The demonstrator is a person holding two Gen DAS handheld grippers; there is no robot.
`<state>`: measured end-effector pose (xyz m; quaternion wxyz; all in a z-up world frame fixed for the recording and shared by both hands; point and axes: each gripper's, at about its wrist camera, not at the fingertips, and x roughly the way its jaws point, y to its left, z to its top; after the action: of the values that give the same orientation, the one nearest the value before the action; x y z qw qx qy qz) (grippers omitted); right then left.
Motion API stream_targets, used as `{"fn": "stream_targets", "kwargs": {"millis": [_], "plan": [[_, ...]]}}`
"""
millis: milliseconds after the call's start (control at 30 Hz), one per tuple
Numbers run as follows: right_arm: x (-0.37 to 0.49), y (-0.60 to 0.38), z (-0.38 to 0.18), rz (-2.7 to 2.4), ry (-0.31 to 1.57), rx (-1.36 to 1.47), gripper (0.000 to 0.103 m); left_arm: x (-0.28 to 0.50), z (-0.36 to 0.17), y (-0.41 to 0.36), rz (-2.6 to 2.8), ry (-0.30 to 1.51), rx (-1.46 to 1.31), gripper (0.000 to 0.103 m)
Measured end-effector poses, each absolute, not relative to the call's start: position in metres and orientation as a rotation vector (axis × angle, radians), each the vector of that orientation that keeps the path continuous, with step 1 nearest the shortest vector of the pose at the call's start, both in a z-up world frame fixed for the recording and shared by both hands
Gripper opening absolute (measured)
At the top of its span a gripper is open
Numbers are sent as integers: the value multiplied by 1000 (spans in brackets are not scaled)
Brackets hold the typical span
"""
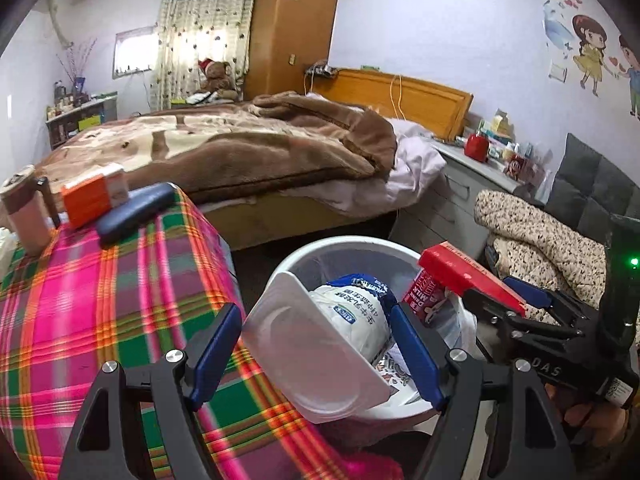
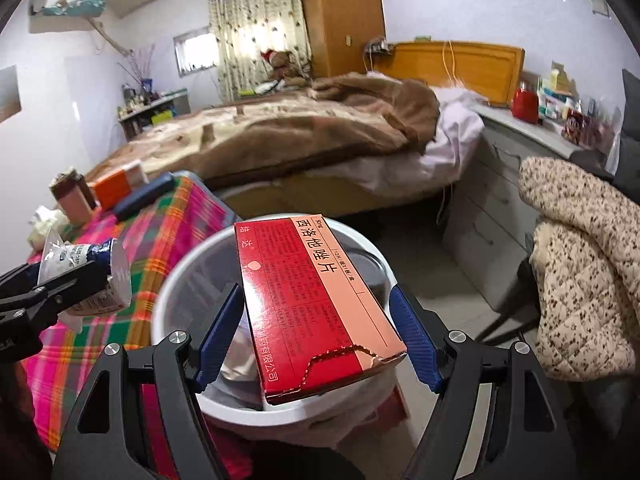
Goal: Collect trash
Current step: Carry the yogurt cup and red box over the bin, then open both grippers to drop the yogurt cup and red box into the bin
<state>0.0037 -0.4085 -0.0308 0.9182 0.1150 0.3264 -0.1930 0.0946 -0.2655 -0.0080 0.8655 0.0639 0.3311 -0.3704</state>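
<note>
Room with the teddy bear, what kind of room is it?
A bedroom, most likely in a home. There is a bed with a brown blanket, a tall wooden wardrobe, and a curtained window.

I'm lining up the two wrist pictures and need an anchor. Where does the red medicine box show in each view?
Left wrist view: the red medicine box is at right of centre, held in the right hand-held gripper, over the white bin's far rim.
Right wrist view: the box fills the centre, between the blue pads, above the bin.
Shared landmark: the orange headboard.
</note>
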Motion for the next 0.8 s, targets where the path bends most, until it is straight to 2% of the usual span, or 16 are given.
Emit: {"fn": "stream_targets", "kwargs": {"millis": [333, 800], "plan": [[22, -425, -55, -381, 770, 210, 77, 107, -31, -296, -754, 717, 194, 78], [16, -426, -51, -363, 742, 242, 77, 114, -30, -284, -740, 722, 133, 82]]}}
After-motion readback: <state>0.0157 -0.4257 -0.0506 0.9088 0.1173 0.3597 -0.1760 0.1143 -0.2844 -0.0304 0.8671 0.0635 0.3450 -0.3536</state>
